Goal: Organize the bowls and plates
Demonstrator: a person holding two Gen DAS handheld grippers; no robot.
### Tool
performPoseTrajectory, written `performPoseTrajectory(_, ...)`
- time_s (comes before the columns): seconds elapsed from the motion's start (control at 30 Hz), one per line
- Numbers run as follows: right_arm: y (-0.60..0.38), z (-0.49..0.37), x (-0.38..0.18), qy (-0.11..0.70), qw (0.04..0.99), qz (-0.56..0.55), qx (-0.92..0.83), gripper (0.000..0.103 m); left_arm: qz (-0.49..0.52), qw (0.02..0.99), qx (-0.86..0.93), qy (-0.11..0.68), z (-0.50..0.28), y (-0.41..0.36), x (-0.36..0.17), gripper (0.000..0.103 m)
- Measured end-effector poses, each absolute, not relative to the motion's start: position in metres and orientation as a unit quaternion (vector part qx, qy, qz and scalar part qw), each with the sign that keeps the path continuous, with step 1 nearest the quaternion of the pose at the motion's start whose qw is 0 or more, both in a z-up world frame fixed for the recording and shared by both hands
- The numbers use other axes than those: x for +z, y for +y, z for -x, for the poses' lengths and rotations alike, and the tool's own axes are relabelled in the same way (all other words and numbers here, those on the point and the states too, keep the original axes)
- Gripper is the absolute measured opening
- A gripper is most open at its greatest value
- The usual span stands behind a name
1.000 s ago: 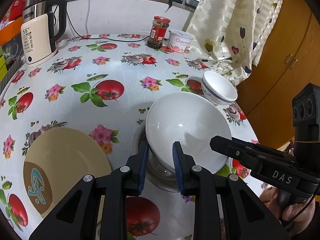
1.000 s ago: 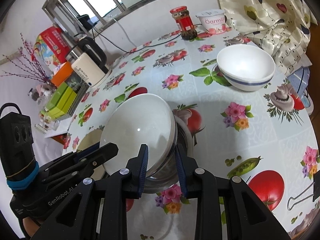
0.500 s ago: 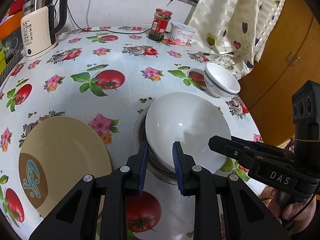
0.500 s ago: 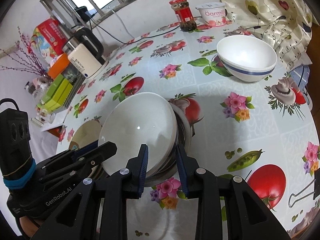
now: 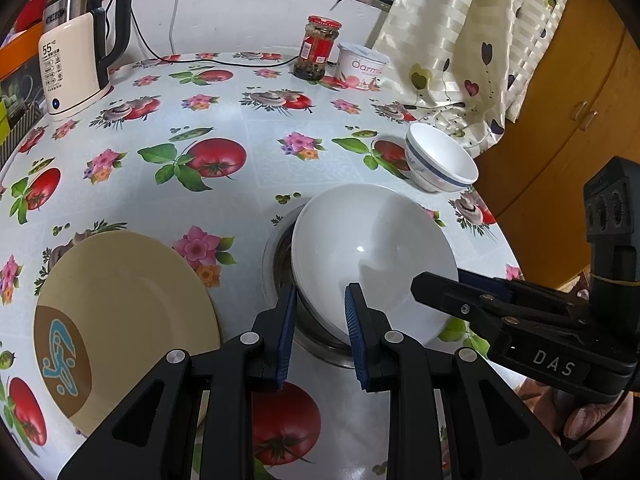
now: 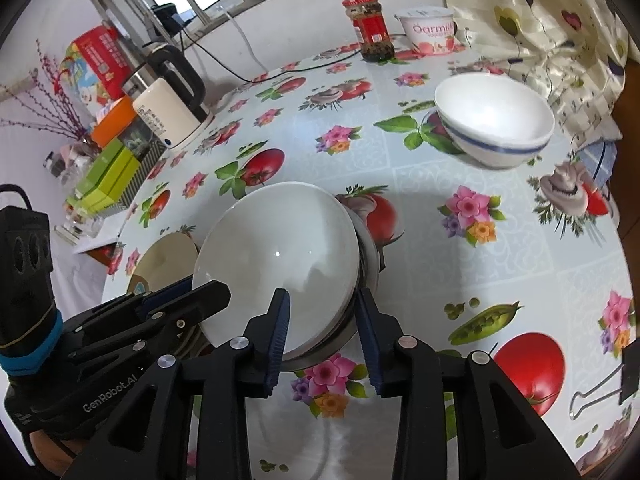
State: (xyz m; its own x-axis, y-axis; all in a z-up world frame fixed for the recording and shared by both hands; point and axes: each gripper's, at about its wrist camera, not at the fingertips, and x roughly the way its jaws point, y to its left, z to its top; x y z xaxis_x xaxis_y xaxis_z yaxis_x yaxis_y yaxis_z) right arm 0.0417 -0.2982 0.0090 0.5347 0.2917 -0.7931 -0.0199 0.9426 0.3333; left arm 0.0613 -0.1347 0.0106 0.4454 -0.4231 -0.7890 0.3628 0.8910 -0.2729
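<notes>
Left wrist view: the left claw [image 5: 320, 320] is narrow, its pads straddling the near rim of the white bowl [image 5: 372, 256], which sits nested in a steel bowl [image 5: 280, 264] just ahead. The tan plate [image 5: 120, 312] lies to its left on the surface [image 5: 240, 128].

Right wrist view: the right claw [image 6: 322, 330] is opening, with that same bowl's rim between its pads but apparently not pinched. A blue-banded bowl [image 6: 496, 128] lies well ahead to its right, nearer this claw.

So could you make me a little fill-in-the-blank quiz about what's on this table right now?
1. The large white bowl sits in a shallow ____ basin.
2. The tan round plate lies to the ____ of it in the left wrist view.
3. The small white bowl has a ____ stripe.
4. The red-lidded glass jar stands beside a white ____ tub.

Missing words: metal; left; blue; yogurt
</notes>
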Motion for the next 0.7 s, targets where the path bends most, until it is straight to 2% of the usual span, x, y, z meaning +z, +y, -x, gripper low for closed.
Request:
performPoseTrajectory(0.37,-0.302,-0.042,0.016,0.456,0.874,-0.143,0.087,0.035,0.03,0.856,-0.231,0.461,-0.061,-0.133,0.015,0.026)
performPoseTrajectory(0.57,-0.307,-0.042,0.015,0.452,0.875,-0.15,0.085,0.023,0.038,0.861,-0.23,0.453,-0.063,-0.128,0.017,0.026)
performPoseTrajectory(0.7,-0.308,-0.042,0.015,0.451,0.875,-0.152,0.087,0.023,0.041,0.859,-0.235,0.452,-0.064,-0.129,0.016,0.026)
